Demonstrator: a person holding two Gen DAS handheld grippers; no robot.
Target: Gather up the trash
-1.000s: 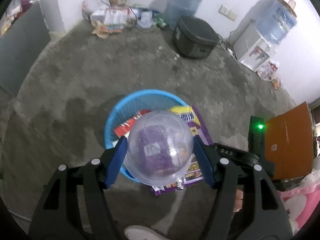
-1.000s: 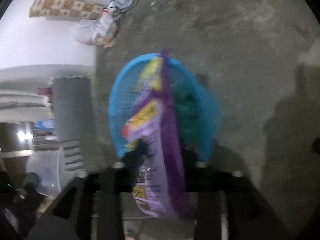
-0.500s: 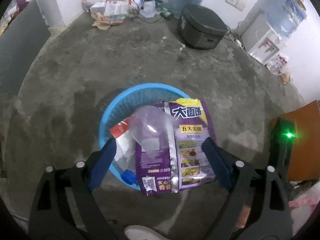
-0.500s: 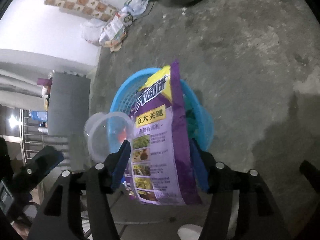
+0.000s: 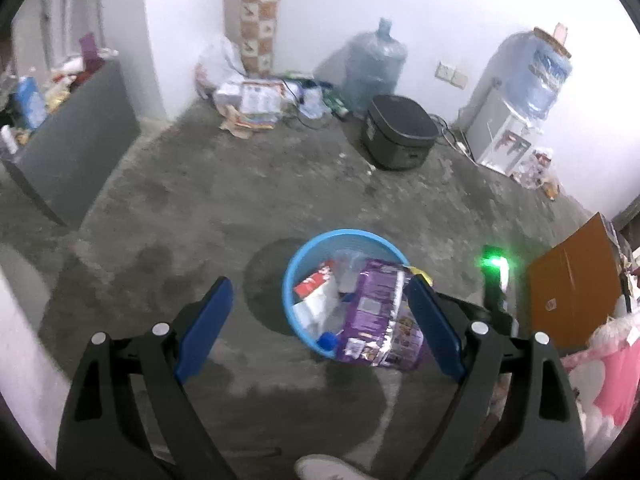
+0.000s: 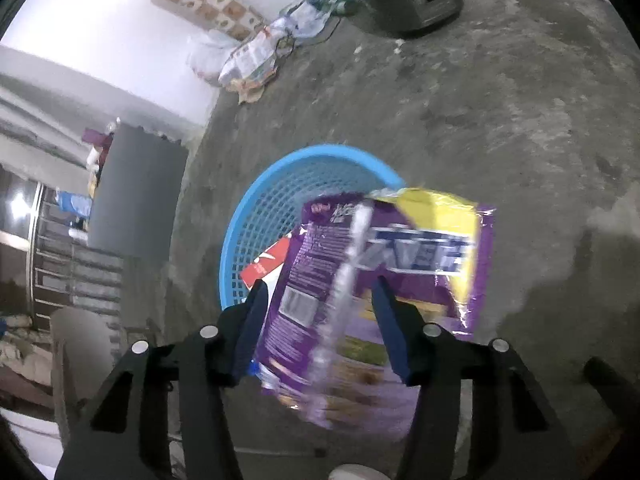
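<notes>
The left hand-held gripper (image 5: 320,328) hangs wide and empty above the floor (image 5: 240,208), jaws freshly opened, the blue basket (image 5: 296,276) ahead and to its right. The right hand-held gripper (image 6: 320,320), nearer, has its jaws closing on the purple snack bag (image 6: 384,264); whether it's pinched isn't clear. The bag's long axis runs forward over the basket's near rim, open floor all round.

The round blue plastic mesh basket (image 5: 297,268) stands on the grey concrete floor (image 5: 224,200), well apart from the walls. In it lie a red-and-white carton (image 5: 314,280) and a clear plastic dome lid (image 5: 348,268). A purple crinkly foil snack bag (image 6: 380,264) lies across its near rim. Behind it, near the far wall, stands a black boxy appliance (image 5: 398,132), with a clear blue water jug (image 5: 376,68) behind that.
</notes>
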